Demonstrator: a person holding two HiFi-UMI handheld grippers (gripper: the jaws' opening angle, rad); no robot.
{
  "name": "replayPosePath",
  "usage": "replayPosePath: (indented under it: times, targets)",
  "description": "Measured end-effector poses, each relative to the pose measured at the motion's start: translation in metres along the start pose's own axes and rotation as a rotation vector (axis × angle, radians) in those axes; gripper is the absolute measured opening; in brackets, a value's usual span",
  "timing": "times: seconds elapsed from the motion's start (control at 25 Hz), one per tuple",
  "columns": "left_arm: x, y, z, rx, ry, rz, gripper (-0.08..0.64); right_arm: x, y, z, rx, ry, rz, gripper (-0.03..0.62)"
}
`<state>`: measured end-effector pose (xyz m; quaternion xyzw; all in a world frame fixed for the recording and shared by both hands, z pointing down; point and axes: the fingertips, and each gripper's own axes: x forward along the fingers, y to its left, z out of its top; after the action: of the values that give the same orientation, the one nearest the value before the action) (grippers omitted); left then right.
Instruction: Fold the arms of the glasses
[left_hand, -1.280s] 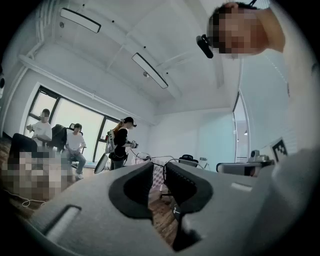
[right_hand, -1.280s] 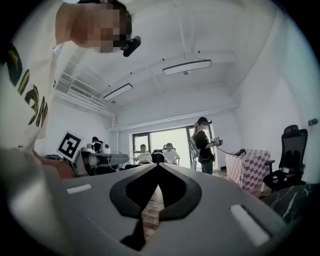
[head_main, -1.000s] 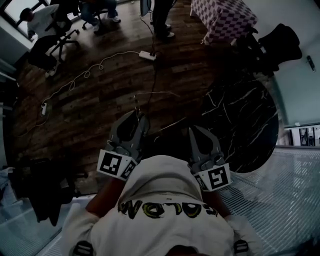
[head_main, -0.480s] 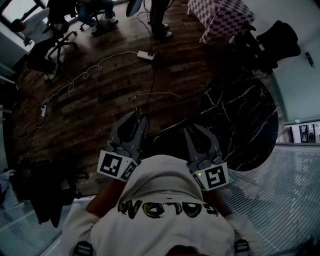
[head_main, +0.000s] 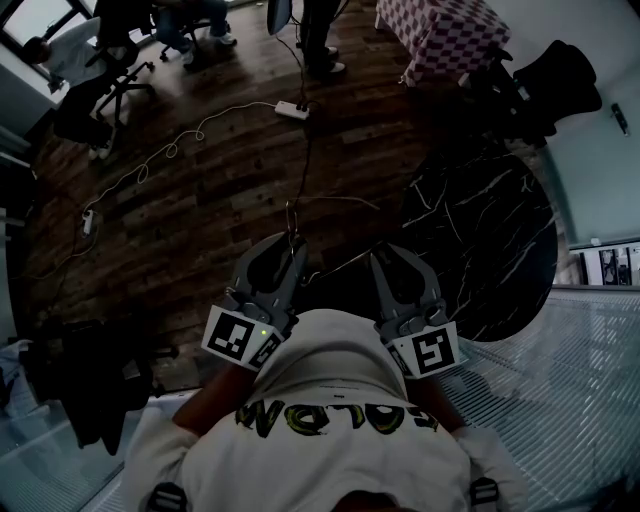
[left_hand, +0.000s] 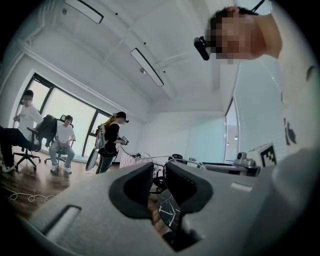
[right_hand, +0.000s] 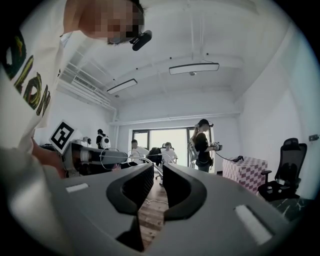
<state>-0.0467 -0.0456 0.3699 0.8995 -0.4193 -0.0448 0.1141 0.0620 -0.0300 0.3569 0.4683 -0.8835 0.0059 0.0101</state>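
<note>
Both tongs sit close to my chest, probably so the frame hangs free for folding. Left tongs (head_main: 288, 243) are nearly together, pinching the thin wire glasses (right_hand: 128, 158) at the tips. Right tongs (head_main: 385, 258) show a narrow gap; a wire arm reaches their tips, but I can't tell if it's gripped. The glasses span between both tips. The dark marble desk (head_main: 480, 240) is beyond the right tongs.
</note>
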Motion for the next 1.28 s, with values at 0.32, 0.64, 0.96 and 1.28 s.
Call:
replayPosePath:
  times: [0.32, 0.64, 0.96, 1.28]
  targets:
    - [-0.001, -0.018, 0.001, -0.014, 0.003, -0.057, 0.081, 0.004, 0.001, 0.003, 0.010, 0.014, -0.008, 0.055]
    - [-0.004, -0.034, -0.001, -0.009, 0.008, -0.115, 0.081, 0.007, 0.007, 0.005, -0.006, 0.002, 0.008, 0.054]
    - [-0.002, -0.049, -0.004, 0.004, 0.019, -0.175, 0.081, 0.007, 0.009, 0.006, 0.010, -0.004, 0.021, 0.052]
    - [0.003, -0.073, -0.006, 0.024, 0.030, -0.269, 0.081, 0.006, 0.011, 0.007, 0.045, -0.003, 0.033, 0.049]
